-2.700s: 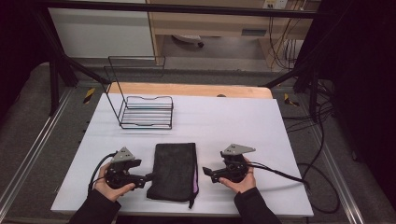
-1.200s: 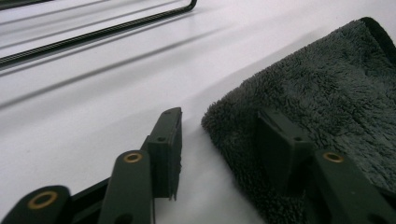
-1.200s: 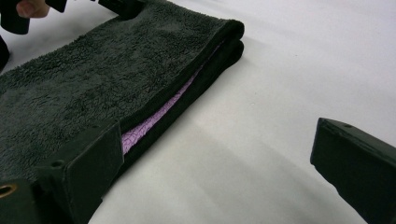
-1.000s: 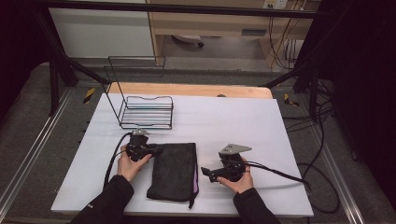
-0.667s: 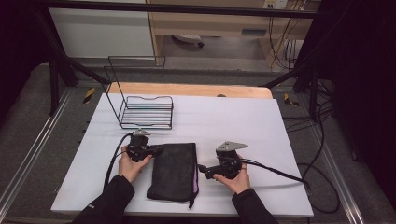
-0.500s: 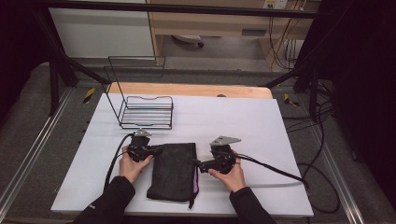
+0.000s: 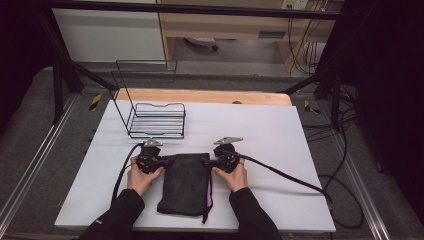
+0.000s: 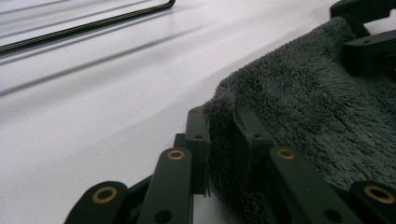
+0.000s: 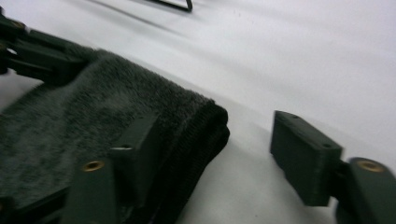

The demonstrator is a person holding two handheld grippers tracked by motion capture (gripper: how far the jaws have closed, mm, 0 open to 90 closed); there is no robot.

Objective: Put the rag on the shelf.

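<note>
A folded dark fleece towel (image 7: 186, 183) lies on the white tabletop (image 7: 260, 125) near the front edge, a little left of centre, with a purple strip showing along its right side. Two handheld grippers meet it at its far corners. The left gripper (image 8: 219, 144) has its jaws drawn narrow on the towel's far left corner, a fold of the pile pinched between them. The right gripper (image 9: 215, 144) stands wide: one jaw rests on top of the towel's far right corner, the other sits apart on the bare tabletop just beside the folded edge, with the edge lying in the gap between them. From the high view, the left hand (image 7: 141, 177) and right hand (image 7: 234, 176) come in from the front edge in dark sleeves, each gripper trailing a black cable across the tabletop. A black wire rack (image 7: 152, 112) stands towards the far left corner of the tabletop, well apart from the towel, its base wire crossing the top of the left gripper view
</note>
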